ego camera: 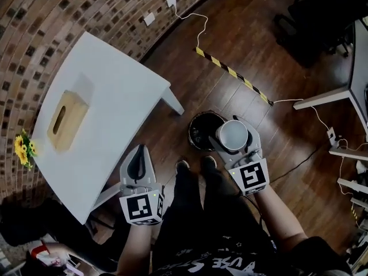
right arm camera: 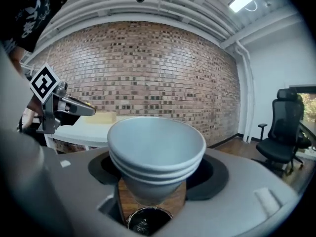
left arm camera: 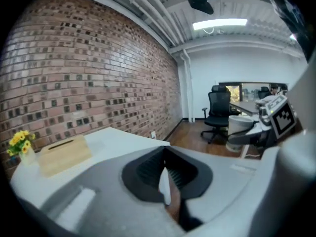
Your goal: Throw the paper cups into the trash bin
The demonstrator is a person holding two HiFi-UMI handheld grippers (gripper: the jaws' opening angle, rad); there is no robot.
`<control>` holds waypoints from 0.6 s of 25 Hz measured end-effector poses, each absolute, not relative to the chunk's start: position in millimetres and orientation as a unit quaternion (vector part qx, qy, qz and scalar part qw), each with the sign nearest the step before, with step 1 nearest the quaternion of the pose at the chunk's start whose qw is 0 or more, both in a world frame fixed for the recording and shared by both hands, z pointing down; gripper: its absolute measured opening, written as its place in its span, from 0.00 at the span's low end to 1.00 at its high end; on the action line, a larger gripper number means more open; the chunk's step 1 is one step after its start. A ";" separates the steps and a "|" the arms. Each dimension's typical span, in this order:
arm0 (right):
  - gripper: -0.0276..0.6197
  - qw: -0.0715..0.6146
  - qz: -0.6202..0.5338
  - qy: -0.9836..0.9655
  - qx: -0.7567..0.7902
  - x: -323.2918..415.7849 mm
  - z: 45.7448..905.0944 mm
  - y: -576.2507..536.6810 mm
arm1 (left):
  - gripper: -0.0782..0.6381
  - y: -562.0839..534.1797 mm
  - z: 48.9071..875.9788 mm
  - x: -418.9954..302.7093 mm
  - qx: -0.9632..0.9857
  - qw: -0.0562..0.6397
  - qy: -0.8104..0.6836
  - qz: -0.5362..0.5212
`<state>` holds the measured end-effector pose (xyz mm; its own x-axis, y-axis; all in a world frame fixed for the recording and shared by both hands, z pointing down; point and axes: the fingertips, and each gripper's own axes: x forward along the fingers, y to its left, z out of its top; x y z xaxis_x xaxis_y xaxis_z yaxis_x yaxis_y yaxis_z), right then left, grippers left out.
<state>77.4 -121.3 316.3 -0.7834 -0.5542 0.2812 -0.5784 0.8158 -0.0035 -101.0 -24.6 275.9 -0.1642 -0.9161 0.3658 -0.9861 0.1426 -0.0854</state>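
My right gripper is shut on a nested stack of pale paper cups, mouth up, held right above the right rim of the round black trash bin on the wood floor. In the right gripper view the cups fill the space between the jaws, and the bin's dark opening shows directly beneath them. My left gripper hangs by the near edge of the white table, its jaws together with nothing in them. From the left gripper view, its black pads meet.
A white table stands on the left with a wooden tissue box and yellow flowers. A black-and-yellow floor strip and cables cross the floor beyond the bin. Black office chairs and desk legs stand at the right. The person's shoes are beside the bin.
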 end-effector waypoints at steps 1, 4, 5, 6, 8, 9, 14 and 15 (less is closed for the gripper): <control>0.58 0.138 0.053 -0.939 0.311 84.5 326.7 -124.0 | 0.12 -32.1 291.1 -92.6 0.645 0.124 -0.737 0.159; 0.58 0.154 0.068 -0.923 0.346 98.6 358.7 -127.9 | 0.12 -52.5 332.9 -70.1 0.670 0.159 -0.704 0.175; 0.58 0.159 0.067 -0.919 0.354 100.6 367.4 -128.4 | 0.12 -58.3 343.6 -64.4 0.677 0.167 -0.694 0.178; 0.58 0.162 0.066 -0.916 0.360 101.1 374.8 -129.3 | 0.12 -64.1 352.7 -60.0 0.684 0.172 -0.686 0.179; 0.58 0.164 0.071 -0.912 0.369 99.9 388.5 -131.0 | 0.12 -73.9 369.9 -54.4 0.700 0.171 -0.668 0.184; 0.58 0.167 0.075 -0.910 0.372 99.7 396.1 -131.1 | 0.12 -77.6 379.4 -52.2 0.710 0.169 -0.657 0.190; 0.58 0.216 0.104 -0.897 0.371 96.9 454.8 -131.5 | 0.12 -99.6 434.4 -44.9 0.734 0.188 -0.618 0.209; 0.58 0.223 0.109 -0.896 0.368 94.5 469.3 -133.3 | 0.12 -104.8 447.1 -44.0 0.735 0.193 -0.615 0.213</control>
